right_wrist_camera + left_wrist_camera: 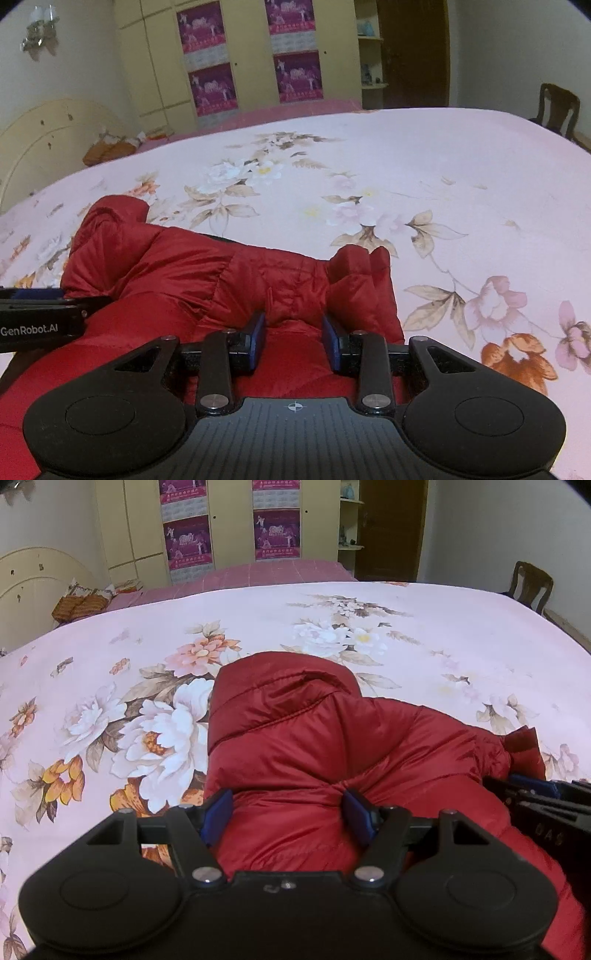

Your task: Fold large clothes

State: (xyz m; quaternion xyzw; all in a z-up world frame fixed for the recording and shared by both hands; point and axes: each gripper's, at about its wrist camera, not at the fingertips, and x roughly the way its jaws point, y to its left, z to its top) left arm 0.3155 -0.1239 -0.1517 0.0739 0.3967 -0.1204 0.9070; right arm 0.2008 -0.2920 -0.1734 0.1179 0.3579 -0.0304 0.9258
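Note:
A red padded jacket [332, 738] lies bunched on a pink floral bedsheet [443, 646]; its hood points away from me. My left gripper [288, 812] is open, its blue pads [218, 812] spread around a puffed part of the jacket's left side. My right gripper [293, 339] is open, its pads [256, 339] on either side of a bunched fold of the jacket [221, 280] near its right edge. The right gripper also shows at the right edge of the left wrist view [546, 812]. The left gripper shows at the left edge of the right wrist view [37, 321].
The bedsheet [443, 184] spreads wide on all sides of the jacket. A cream headboard [33, 576] and folded cloths [81, 602] are at the far left. A yellow wardrobe [229, 520] stands behind. A wooden chair [532, 585] is at the far right.

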